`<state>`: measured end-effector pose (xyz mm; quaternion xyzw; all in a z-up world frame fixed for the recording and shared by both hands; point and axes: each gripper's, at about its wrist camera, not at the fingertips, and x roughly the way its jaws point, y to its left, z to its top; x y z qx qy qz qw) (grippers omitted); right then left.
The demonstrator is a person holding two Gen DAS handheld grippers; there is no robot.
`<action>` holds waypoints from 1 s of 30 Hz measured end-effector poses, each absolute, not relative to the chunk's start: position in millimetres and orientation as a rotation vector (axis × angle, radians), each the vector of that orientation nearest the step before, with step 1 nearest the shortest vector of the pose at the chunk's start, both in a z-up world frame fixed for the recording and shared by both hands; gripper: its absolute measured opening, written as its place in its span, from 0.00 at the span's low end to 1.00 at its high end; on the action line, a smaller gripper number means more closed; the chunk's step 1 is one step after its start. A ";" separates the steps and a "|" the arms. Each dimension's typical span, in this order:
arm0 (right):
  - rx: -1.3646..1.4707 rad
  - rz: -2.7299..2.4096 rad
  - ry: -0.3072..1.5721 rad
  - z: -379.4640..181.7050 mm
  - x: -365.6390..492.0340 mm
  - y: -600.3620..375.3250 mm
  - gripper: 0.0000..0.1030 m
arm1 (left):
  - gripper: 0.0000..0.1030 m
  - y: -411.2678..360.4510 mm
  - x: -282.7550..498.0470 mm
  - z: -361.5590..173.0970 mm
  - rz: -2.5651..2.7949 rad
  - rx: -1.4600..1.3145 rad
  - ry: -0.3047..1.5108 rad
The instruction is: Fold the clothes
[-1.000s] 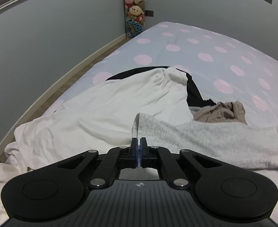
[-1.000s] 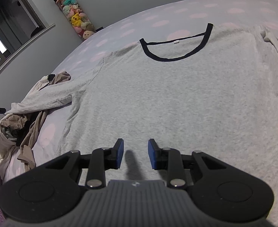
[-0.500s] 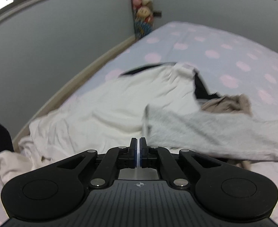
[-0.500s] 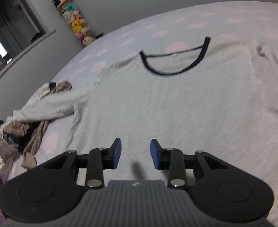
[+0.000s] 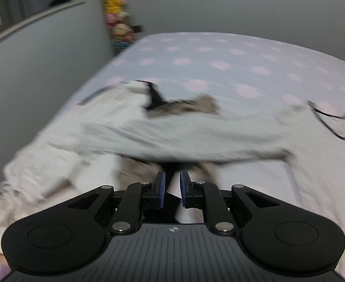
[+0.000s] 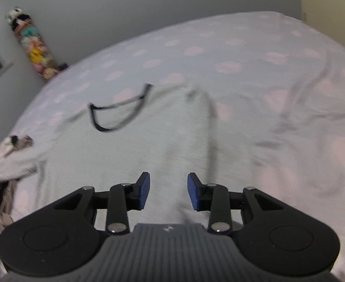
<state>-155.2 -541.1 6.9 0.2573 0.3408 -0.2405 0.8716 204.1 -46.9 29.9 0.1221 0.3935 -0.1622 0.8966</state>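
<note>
- On the lilac bed sheet with pink dots [image 6: 219, 47] we see the light grey cotton T-shirt with a black neck trim [image 6: 130, 145] lying spread out, neck opening toward the far side; both views are motion-blurred.
- Left gripper [image 5: 171, 188]: jaws have just been opening, now a narrow gap w/ nothing between the blue pads; it hangs above the near edge of the grey shirt's sleeve area, not touching it.
- Right gripper [image 6: 168, 191]: jaws parted wider, have just been opening a bit more, empty, over the shirt's body.
- Left of the shirt: a crumpled white garment [image 5: 54, 159], plus beige cloth [image 5: 196, 105] & a black piece [image 5: 154, 98] partly under the grey sleeve.
- Far corner: column of stuffed toys [image 6: 33, 47] against the grey wall [image 5: 219, 4].
</note>
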 end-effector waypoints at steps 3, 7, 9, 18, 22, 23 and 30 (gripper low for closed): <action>0.531 -0.500 0.767 7.7 -177.1 -539.5 0.43 | 0.16 -62.5 175.9 19.8 -0.384 0.225 0.835; 0.445 -0.500 0.864 2.8 -187.5 -532.3 0.60 | 0.16 -80.7 138.2 5.1 -0.453 0.204 0.845; 0.409 -0.518 0.915 -2.5 -188.1 -536.5 0.61 | 0.17 -86.4 121.2 -1.5 -0.467 0.190 0.854; 0.362 -0.479 1.208 -33.4 -186.6 -581.1 0.58 | 0.17 -112.7 62.8 -21.6 -0.499 0.247 0.876; 0.390 -0.459 1.278 -52.1 -191.4 -583.6 0.54 | 0.21 -115.0 53.2 -29.2 -0.514 0.206 0.916; 0.401 -0.451 1.293 -56.7 -192.6 -583.9 0.44 | 0.22 -115.2 51.8 -30.8 -0.513 0.200 0.924; 0.348 -0.425 1.283 -44.9 -200.0 -579.1 0.06 | 0.22 -113.4 47.7 -38.1 -0.500 0.185 0.960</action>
